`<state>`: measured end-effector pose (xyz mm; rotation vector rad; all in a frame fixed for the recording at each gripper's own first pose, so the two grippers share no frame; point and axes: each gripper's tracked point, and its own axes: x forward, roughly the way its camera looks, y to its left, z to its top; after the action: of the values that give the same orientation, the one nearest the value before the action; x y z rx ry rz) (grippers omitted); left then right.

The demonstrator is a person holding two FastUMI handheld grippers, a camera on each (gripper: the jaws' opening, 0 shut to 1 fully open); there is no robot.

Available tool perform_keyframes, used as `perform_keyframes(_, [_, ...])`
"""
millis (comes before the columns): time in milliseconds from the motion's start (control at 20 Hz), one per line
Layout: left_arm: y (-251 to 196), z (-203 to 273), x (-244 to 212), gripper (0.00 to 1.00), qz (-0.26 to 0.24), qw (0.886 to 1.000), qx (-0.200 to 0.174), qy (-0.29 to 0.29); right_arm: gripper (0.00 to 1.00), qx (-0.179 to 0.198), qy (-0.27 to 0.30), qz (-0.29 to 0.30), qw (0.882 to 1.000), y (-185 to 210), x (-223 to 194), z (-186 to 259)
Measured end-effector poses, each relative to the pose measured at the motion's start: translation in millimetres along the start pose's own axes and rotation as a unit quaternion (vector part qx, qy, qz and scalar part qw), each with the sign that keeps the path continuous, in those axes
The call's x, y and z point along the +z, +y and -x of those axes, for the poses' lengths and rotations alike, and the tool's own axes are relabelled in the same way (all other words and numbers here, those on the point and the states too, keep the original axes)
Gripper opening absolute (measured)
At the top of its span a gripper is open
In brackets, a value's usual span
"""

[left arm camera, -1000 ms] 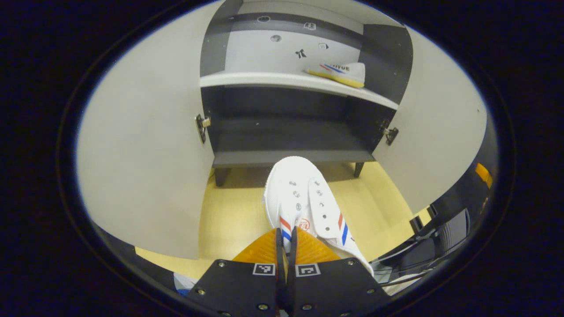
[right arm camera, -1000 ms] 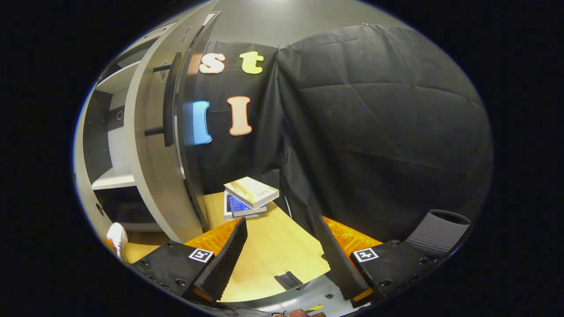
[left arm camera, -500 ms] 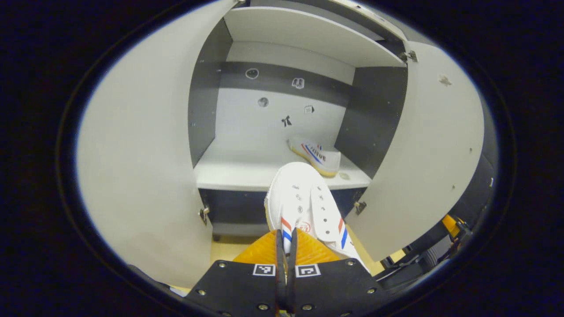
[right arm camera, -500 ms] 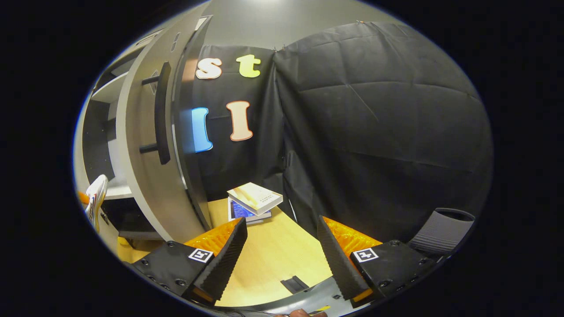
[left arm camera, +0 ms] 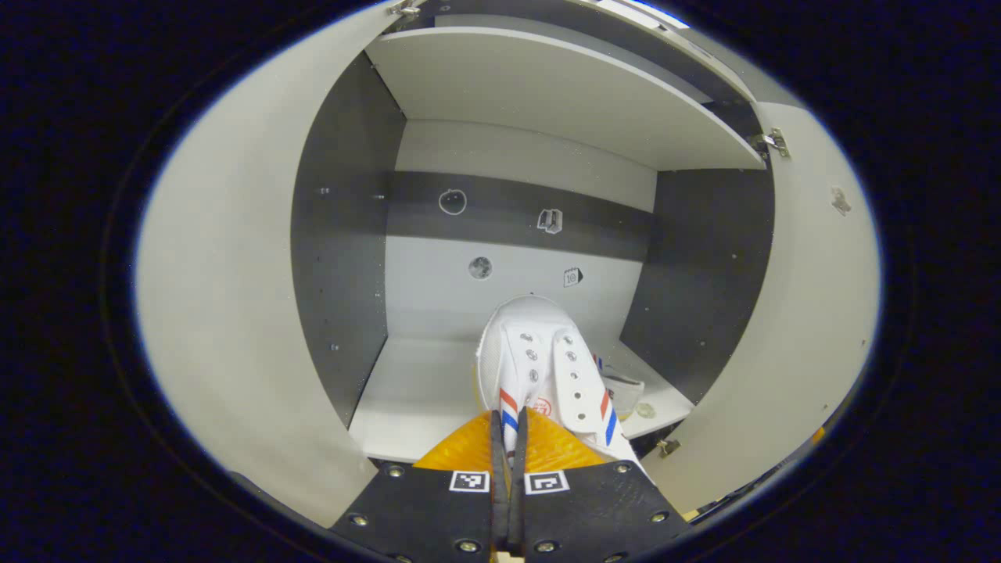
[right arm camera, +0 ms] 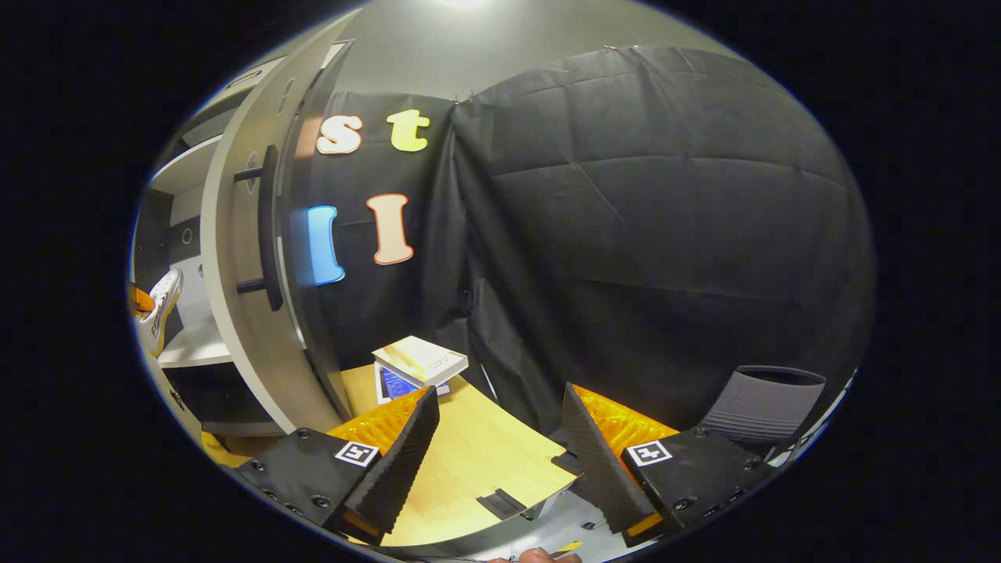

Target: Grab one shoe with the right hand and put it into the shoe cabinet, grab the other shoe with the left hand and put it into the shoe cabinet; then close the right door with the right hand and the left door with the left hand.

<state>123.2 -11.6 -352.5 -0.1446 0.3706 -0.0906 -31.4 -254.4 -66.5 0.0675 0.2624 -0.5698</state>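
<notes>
Shoe (left arm camera: 539, 367) number two hangs clamped in our left claw (left arm camera: 508, 426) over the cabinet shelf (left arm camera: 414, 391), its mate (left arm camera: 626, 389) already shelved, right claw (right arm camera: 500, 438) apart and empty, both doors left to close

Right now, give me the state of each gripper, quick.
Left gripper: shut on the white shoe, held over the cabinet shelf.
Right gripper: open, holding nothing.
</notes>
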Motion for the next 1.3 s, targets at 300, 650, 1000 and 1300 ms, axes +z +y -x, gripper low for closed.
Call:
perform_keyframes(300, [-0.3, 0.6, 1.3, 0.01, -0.009, 1.000, 0.003, -0.008, 0.96, -0.039, -0.003, -0.019, 0.999, -13.6, -7.2, 19.2])
perform_keyframes(650, [-0.9, 3.3, 1.8, 0.01, -0.032, 0.999, 0.001, 0.008, 1.00, -0.037, -0.016, -0.014, 0.999, 1.6, -1.5, 29.3])
perform_keyframes(1000, [0.7, -1.0, -6.9, 0.01, -0.043, 0.999, 0.006, 0.020, 1.00, 0.000, -0.033, -0.004, 0.999, 33.2, 13.6, 24.3])
perform_keyframes(1300, [17.7, 28.2, 28.7, 0.50, -0.050, 0.995, 0.050, -0.064, 1.00, 0.027, -0.043, -0.003, 0.999, 44.3, 30.5, 12.5])
